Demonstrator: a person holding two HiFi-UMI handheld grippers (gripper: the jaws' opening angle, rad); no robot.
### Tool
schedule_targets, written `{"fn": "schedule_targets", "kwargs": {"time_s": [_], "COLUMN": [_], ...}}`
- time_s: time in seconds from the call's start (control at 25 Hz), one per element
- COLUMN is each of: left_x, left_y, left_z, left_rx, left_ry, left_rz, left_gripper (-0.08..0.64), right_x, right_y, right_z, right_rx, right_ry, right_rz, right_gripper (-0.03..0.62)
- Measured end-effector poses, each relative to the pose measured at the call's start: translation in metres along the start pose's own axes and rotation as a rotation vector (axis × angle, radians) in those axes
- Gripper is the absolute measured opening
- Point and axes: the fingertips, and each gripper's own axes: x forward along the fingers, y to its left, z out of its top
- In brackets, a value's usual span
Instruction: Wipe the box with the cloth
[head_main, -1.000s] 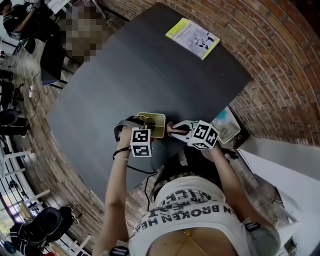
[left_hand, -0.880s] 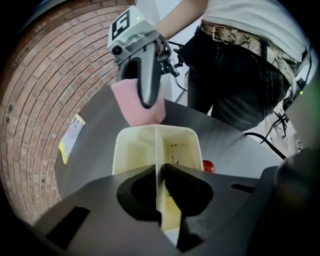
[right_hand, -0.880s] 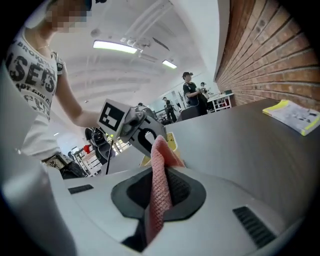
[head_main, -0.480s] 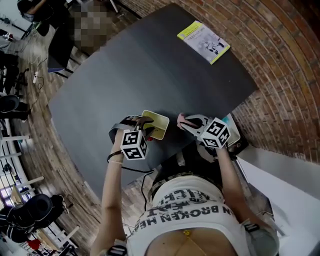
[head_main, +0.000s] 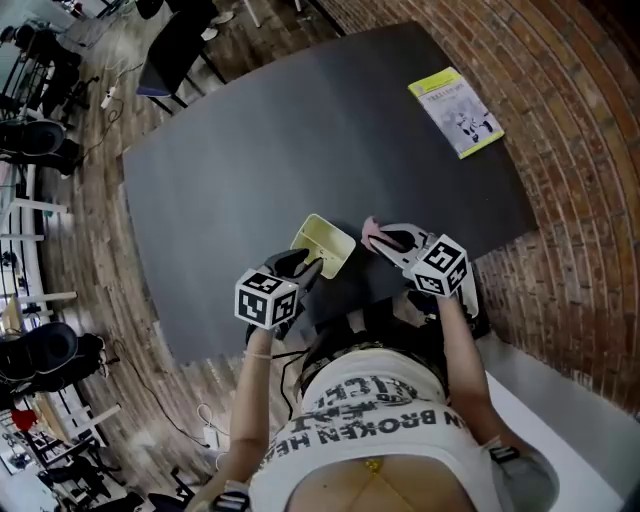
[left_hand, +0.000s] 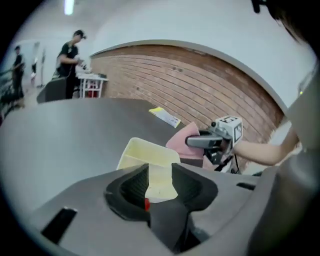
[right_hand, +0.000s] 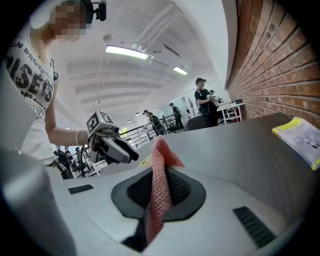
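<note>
Left claw (left_hand: 159, 172): jaws opening, pointed down at the box (left_hand: 147, 152) from my side. The box's near wall stands between them. The pads look to be coming off it, so I read this as a release or re-grip, not a clamp. Gripping by the rim makes sense: it pins the box so it can't skate during a wipe, and it leaves the rest of the box bare for the cloth.

Box: pale yellow, open, on the dark worktop (head_main: 260, 150). I can't tell if it sits flat or slightly tipped.

Right of the box: the right claw (right_hand: 161, 175) is clamped on the pink cloth (right_hand: 160, 147). A fold sticks out past the tips, so fabric would reach the box before the claw does. The cloth is just beside the box's right side, not touching as far as I can see. My read: wipe not yet begun, or between strokes.

Edges:
- The box is near the worktop's front edge, on my side. There's little margin there, so I'd stroke away from me or sideways, never toward me.
- Beyond the box and to its left is wide bare worktop, with plenty of room to swing.
- Far right of the box, a yellow book (head_main: 458, 112) lies by the corner near the brick wall (head_main: 580, 120), well apart and no obstacle.

Risk: with the left claw loose, the first push could slide the box.
</note>
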Motion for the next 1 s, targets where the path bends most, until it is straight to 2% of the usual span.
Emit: {"fn": "schedule_targets", "kwargs": {"time_s": [0.08,0.2,0.28,0.36,0.52,0.64,0.72,0.84,1.0], "left_x": [0.005,0.009,0.010,0.013,0.022,0.031,0.036,0.040,0.040], "left_y": [0.003,0.011,0.015,0.019,0.024,0.025,0.029,0.034,0.034], "left_z": [-0.005,-0.008,-0.002,0.000,-0.005,0.000,0.001,0.002,0.004], "left_rx": [-0.143,-0.273,-0.387,-0.462,-0.463,-0.467,-0.442,-0.398,-0.358], "left_ry": [-0.029,-0.077,-0.145,-0.168,-0.123,-0.119,-0.089,-0.036,0.024], "left_rz": [0.017,0.071,0.073,0.078,0.116,0.121,0.141,0.161,0.138], "left_gripper": [0.155,0.181,0.184,0.184,0.212,0.212,0.212,0.212,0.212], "right_x": [0.008,0.023,0.032,0.040,0.050,0.052,0.055,0.055,0.046], "right_y": [-0.001,0.005,0.008,0.013,0.028,0.038,0.046,0.050,0.044], "right_z": [0.005,0.008,0.007,0.005,0.001,-0.001,-0.001,0.000,0.009], "right_rx": [-0.024,-0.076,-0.121,-0.149,-0.137,-0.092,-0.062,-0.056,-0.066], "right_ry": [0.006,0.040,0.075,0.102,0.110,0.081,0.057,0.034,0.012], "right_rz": [0.021,0.054,0.072,0.097,0.163,0.216,0.243,0.224,0.172], "right_gripper": [0.017,0.017,0.017,0.018,0.017,0.017,0.017,0.017,0.017]}}
